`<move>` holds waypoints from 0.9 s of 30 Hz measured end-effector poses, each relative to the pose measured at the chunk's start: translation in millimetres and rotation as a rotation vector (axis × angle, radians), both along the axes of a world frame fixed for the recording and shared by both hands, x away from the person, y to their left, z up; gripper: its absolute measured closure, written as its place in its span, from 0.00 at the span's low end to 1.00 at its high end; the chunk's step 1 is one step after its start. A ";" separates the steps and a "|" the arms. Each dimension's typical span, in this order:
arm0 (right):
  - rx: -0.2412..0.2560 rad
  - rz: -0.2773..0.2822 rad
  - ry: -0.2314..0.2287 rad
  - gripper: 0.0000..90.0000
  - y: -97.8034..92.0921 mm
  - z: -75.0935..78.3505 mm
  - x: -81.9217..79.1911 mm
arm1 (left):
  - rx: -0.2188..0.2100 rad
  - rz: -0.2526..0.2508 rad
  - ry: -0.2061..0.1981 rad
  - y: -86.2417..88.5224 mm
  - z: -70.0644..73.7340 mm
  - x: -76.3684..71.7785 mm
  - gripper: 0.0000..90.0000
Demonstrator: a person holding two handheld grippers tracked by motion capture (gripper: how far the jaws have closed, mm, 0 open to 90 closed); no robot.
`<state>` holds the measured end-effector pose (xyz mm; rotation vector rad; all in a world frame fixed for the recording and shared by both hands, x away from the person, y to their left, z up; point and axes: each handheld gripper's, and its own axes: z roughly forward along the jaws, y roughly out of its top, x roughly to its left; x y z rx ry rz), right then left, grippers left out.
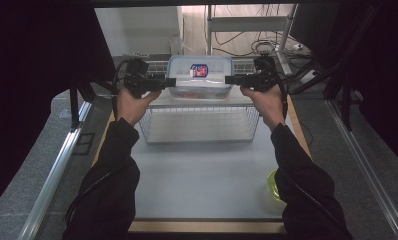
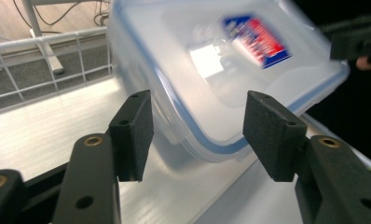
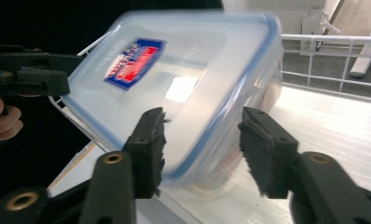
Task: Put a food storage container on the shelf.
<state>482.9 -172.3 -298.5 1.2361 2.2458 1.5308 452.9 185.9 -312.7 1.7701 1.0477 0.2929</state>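
The box was found on the shelf between the left tongs and right tongs, both spread wide and gripping nothing, one set at each end, apparently for a two-sided lift.

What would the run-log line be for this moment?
scene: lidded plastic container on top of wire rack | left gripper: open at its left end | right gripper: open at its right end | contact: unclear

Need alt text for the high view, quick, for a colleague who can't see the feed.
Two hand-held grippers, left gripper and right gripper, flank a lidded clear container on a wire rack, one at each end. A green object lies near the right sleeve.
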 end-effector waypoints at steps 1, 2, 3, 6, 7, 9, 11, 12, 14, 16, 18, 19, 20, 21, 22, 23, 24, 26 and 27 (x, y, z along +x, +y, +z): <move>0.003 0.000 0.002 0.58 -0.6 -0.8 1.1 | -0.001 0.001 0.003 0.8 0.5 0.9 0.49; 0.013 -0.001 0.004 0.59 -1.0 -1.3 1.8 | 0.011 -0.003 -0.004 0.5 1.1 1.0 0.49; 0.011 -0.004 0.002 0.58 -1.0 -1.3 2.4 | 0.018 -0.002 -0.007 0.0 1.6 0.7 0.50; 0.003 -0.006 -0.008 0.58 0.6 -0.9 2.9 | 0.041 0.003 -0.022 -2.8 3.1 -0.3 0.50; -0.001 -0.010 -0.014 0.59 1.1 -0.8 2.6 | 0.048 0.006 -0.029 -4.6 3.5 -0.8 0.50; -0.006 -0.014 -0.033 0.60 1.3 -0.9 0.5 | 0.074 0.015 -0.051 -8.4 5.2 -3.4 0.46; -0.007 -0.008 -0.059 0.62 -0.3 -0.5 -3.0 | 0.072 0.003 -0.082 -9.5 6.9 -8.4 0.44; -0.011 -0.008 -0.073 0.62 -1.6 -0.2 -4.9 | 0.074 -0.001 -0.099 -8.7 7.9 -12.9 0.44; -0.011 0.000 -0.103 0.67 -5.9 1.3 -11.3 | 0.063 -0.004 -0.132 -6.6 7.7 -23.2 0.46; -0.016 0.014 -0.127 0.74 -9.9 1.1 -19.1 | 0.050 0.003 -0.154 -4.6 5.1 -33.4 0.54; -0.036 0.038 -0.148 0.86 -11.5 -1.9 -27.1 | 0.047 -0.009 -0.176 -3.1 -1.8 -44.4 0.66; -0.059 0.052 -0.155 0.91 -10.4 -5.2 -31.5 | 0.054 -0.014 -0.180 -3.5 -4.8 -46.6 0.74; -0.075 0.062 -0.159 0.94 -9.2 -7.6 -33.4 | 0.065 -0.025 -0.176 -4.8 -8.9 -48.1 0.79; -0.095 0.075 -0.159 0.97 -6.7 -11.0 -35.4 | 0.076 -0.040 -0.162 -6.8 -13.1 -47.7 0.84; -0.111 0.085 -0.161 0.98 -3.9 -14.5 -36.5 | 0.097 -0.047 -0.150 -9.5 -17.1 -46.3 0.87; -0.119 0.092 -0.160 0.99 -1.0 -17.5 -37.0 | 0.122 -0.048 -0.143 -12.2 -20.3 -44.6 0.88; -0.122 0.101 -0.159 1.00 1.7 -20.1 -36.8 | 0.139 -0.051 -0.136 -14.6 -22.9 -42.5 0.89; -0.130 0.109 -0.155 1.00 6.9 -24.1 -35.1 | 0.154 -0.044 -0.122 -18.2 -26.9 -37.7 0.88; -0.135 0.106 -0.154 1.00 9.4 -25.6 -33.8 | 0.146 -0.046 -0.116 -18.5 -28.4 -35.1 0.87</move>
